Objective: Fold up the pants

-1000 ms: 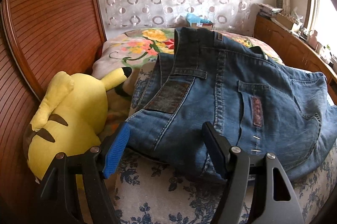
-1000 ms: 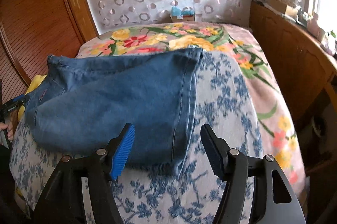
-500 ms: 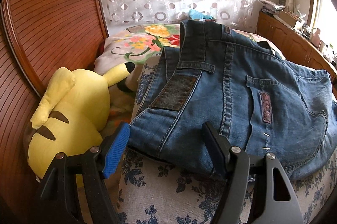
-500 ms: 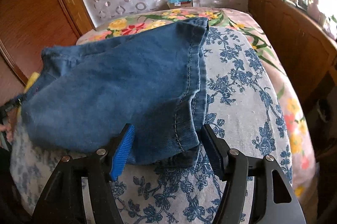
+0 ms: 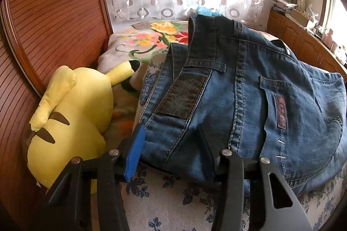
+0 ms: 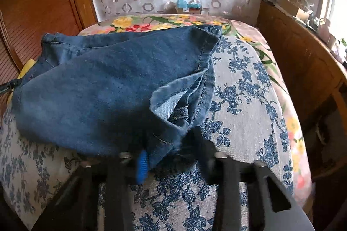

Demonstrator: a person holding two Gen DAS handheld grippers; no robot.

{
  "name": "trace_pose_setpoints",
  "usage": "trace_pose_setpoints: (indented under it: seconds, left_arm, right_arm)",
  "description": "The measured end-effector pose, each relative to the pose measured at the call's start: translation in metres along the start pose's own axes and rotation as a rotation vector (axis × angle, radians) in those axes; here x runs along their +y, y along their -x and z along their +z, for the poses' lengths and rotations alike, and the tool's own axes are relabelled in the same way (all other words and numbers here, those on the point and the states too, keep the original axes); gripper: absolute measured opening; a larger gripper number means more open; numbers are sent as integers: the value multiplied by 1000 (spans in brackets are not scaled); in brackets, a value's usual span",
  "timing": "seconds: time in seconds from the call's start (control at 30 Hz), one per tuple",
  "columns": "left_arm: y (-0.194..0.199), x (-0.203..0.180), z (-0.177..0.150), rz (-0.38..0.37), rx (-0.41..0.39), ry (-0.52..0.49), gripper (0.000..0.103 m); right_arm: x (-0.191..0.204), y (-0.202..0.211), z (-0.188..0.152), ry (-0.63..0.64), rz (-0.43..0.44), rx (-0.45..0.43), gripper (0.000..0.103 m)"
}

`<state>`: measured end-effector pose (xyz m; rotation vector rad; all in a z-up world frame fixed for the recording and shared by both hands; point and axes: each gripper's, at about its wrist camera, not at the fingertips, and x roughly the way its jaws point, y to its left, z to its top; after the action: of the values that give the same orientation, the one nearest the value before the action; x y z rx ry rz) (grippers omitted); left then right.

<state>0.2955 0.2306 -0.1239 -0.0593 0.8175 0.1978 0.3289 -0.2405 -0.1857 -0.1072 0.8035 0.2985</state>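
Blue jeans lie across the bed, waistband end in the left wrist view, leg end in the right wrist view. My left gripper is at the near waistband corner below the dark leather patch. Its jaws are closing, and the denim between them is pushed up into a ridge. My right gripper is at the near corner of the leg hem. Its jaws are closing too, and the hem is bunched and folded up between the blurred fingers.
A yellow plush toy lies left of the jeans against the ribbed wooden headboard. The bed has a blue-flowered cover over a bright floral blanket. A wooden cabinet runs along the right side.
Both pairs of jaws have narrowed onto the denim. The right gripper came in over the leg hem, which now bunches up between its fingers. The waistband corner wrinkled between the left fingers.
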Motion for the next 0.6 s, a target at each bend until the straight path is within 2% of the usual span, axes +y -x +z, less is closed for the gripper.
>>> trace_pose_setpoints:
  seconds: [0.07,0.13,0.4,0.43,0.47,0.53,0.6]
  left_arm:
    - [1,3,1,4,8,4,53]
    - [0,7,0,23,13,6,60]
    - [-2,9,-4,10,17,3,60]
    - [-2,9,-5,4,16,-1,47]
    - [-1,8,-5,-38,16,1,38]
    - [1,7,-6,-43,11,10,26]
    - [5,4,-6,-38,-1,2,18]
  right_arm:
    - [0,0,1,2,19,3,20]
    - [-2,1,2,8,28,0,17]
    - [-7,3,1,-15,44,-14,16]
    - [-6,4,1,-14,44,-15,16]
    - [-6,5,1,-15,47,-19,16]
    - [-8,6,1,-19,58,-24,15]
    - [-12,9,1,-41,76,-43,15]
